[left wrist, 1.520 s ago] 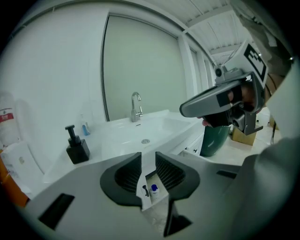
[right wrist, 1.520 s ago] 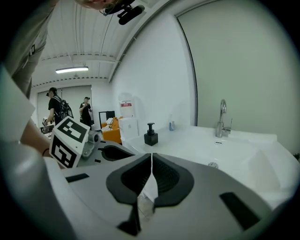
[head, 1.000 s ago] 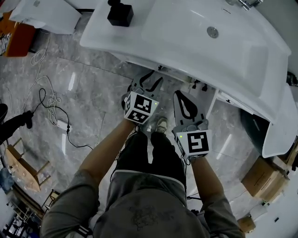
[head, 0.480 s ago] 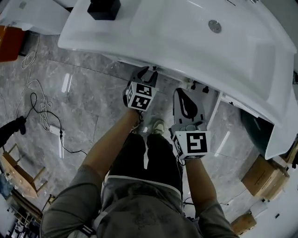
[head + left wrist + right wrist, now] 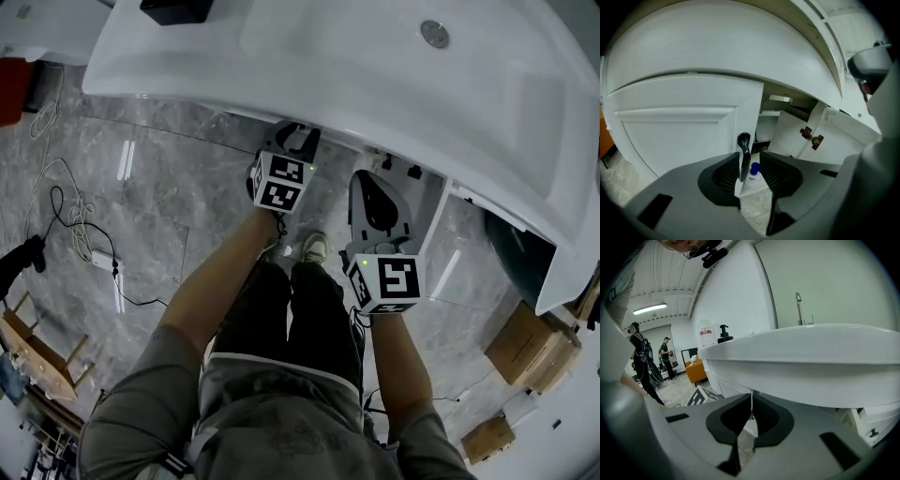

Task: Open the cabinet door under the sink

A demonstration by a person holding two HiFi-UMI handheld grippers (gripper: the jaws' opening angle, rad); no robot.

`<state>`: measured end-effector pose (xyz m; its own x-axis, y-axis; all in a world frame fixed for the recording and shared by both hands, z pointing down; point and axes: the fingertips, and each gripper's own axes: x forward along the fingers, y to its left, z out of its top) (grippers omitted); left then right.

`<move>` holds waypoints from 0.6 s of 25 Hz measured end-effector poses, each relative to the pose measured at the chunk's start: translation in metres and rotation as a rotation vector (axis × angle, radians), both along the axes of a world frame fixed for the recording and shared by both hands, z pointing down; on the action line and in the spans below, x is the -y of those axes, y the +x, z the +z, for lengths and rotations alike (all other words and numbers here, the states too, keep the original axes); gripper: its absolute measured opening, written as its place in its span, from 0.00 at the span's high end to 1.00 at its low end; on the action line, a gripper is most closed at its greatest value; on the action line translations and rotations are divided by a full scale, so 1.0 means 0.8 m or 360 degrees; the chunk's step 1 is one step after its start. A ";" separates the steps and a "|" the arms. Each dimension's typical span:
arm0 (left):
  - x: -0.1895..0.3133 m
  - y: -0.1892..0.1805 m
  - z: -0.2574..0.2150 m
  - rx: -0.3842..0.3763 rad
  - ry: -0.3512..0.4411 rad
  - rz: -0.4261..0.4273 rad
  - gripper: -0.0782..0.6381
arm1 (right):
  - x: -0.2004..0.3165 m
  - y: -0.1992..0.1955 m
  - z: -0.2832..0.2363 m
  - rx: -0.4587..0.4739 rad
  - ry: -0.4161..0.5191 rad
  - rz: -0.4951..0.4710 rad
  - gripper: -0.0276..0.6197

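Indoor test hall or workshop, not a lived-in bathroom. A white sink (image 5: 375, 75) on its cabinet (image 5: 675, 126) stands free on a grey stone-look floor (image 5: 159, 206) strewn with loose cables (image 5: 66, 216) and cardboard boxes (image 5: 530, 347). Beyond it (right gripper view) are a ribbed ceiling (image 5: 670, 273), a strip light (image 5: 649, 308), an orange sofa (image 5: 696, 371) and standing people (image 5: 640, 357).

ABOVE: sink (image 5: 403, 94) front edge overhangs, no way up | AHEAD: cabinet door (image 5: 679, 126) blocks; its black handle (image 5: 743, 149) fills part of the left gripper (image 5: 751, 159) jaw gap | PAST DOOR EDGE: cabinet mouth open, blue-capped bottle (image 5: 755, 167) low inside it | FAR SIDE: swung-out door (image 5: 787, 133) with hinge (image 5: 812, 137) narrows mouth
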<state>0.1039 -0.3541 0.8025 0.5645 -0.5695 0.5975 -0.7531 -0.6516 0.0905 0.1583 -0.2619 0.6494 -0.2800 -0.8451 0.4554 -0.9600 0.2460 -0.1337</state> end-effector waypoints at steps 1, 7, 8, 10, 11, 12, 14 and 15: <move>0.002 0.000 0.000 -0.0004 0.0005 -0.0024 0.70 | -0.001 0.002 0.003 -0.0002 -0.0009 0.0000 0.91; 0.006 -0.003 0.002 0.0046 0.0035 -0.0038 0.81 | -0.009 0.012 0.017 0.0003 -0.0064 0.0004 0.91; 0.005 -0.002 0.002 0.0058 0.0044 -0.0017 0.81 | -0.010 0.013 0.018 0.0002 -0.0069 0.0002 0.91; 0.001 -0.003 0.002 0.0049 0.0039 0.0014 0.81 | -0.012 0.013 0.018 0.0001 -0.0077 -0.0002 0.91; -0.003 -0.004 0.002 0.0035 0.0027 0.0029 0.81 | -0.014 0.012 0.019 -0.0002 -0.0083 -0.0003 0.91; -0.007 -0.006 0.002 0.0021 0.0015 0.0049 0.81 | -0.016 0.011 0.019 -0.0004 -0.0090 -0.0004 0.91; -0.014 -0.011 0.002 0.0022 0.0004 0.0114 0.81 | -0.018 0.005 0.021 -0.0011 -0.0108 -0.0018 0.91; -0.018 -0.014 0.002 0.0038 0.0012 0.0152 0.81 | -0.019 0.001 0.022 -0.0014 -0.0115 -0.0029 0.91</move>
<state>0.0925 -0.3398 0.8041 0.6022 -0.5180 0.6075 -0.6893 -0.7213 0.0683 0.1595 -0.2465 0.6668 -0.2905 -0.8047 0.5178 -0.9567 0.2533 -0.1431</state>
